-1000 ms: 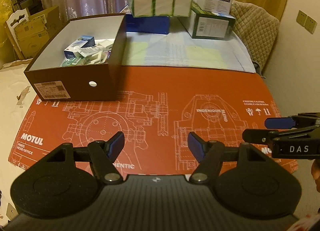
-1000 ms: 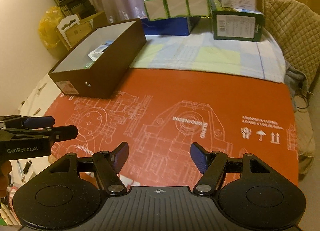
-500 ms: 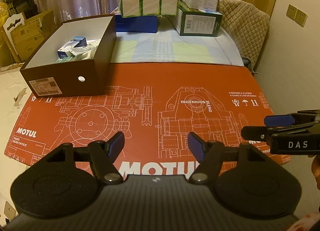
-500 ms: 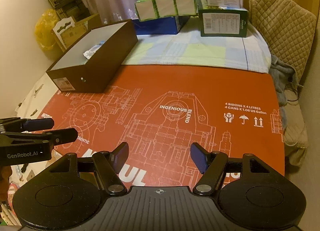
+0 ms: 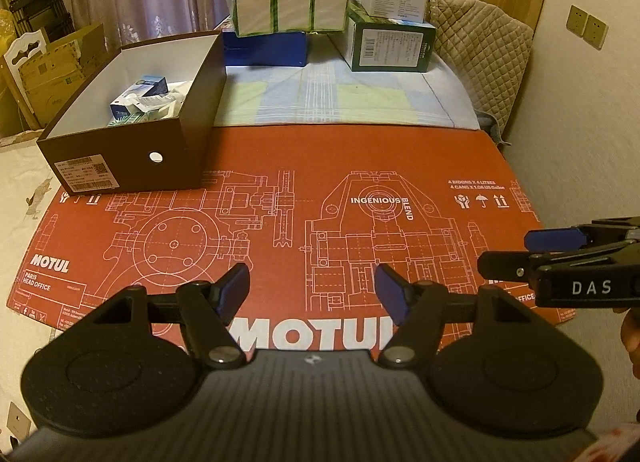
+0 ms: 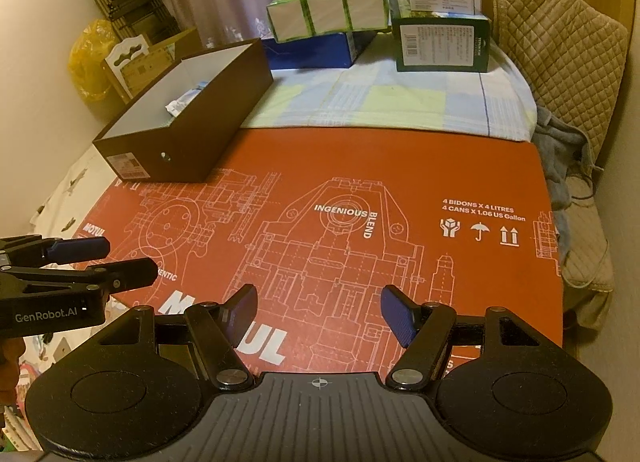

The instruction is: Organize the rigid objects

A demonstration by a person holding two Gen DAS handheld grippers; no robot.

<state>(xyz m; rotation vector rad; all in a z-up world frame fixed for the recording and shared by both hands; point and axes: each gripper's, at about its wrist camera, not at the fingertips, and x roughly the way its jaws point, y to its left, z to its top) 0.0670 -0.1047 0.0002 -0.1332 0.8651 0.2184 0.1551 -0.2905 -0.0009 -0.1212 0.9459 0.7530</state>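
Left wrist view shows the left gripper (image 5: 313,291) tilted down over the near part of a red cardboard sheet (image 5: 360,166), its blue pads (image 5: 234,292) standing apart with nothing between them. At about 3 o'clock the right gripper (image 5: 516,252) comes in from the side, pointing to the left, level with the first one; part of a hand (image 5: 632,338) shows under it. In the right wrist view the right gripper's jaws also stand apart and empty above the sheet, and the left gripper (image 6: 128,262) is seen at 9 o'clock.

The red sheet is bare between the grippers and its far edge, where a checked cloth (image 5: 348,102) begins. The right edge of the sheet is close to the wall.

The task's thing, a brown open box (image 5: 132,158), sits at about 11 o'clock from the left gripper, well apart from both, on the far left corner of the sheet. Small packages (image 5: 144,102) lie inside it. Behind it, at 12 o'clock, stand a green pack (image 5: 286,8) on a blue box (image 5: 264,50) and a dark green carton (image 5: 390,46).
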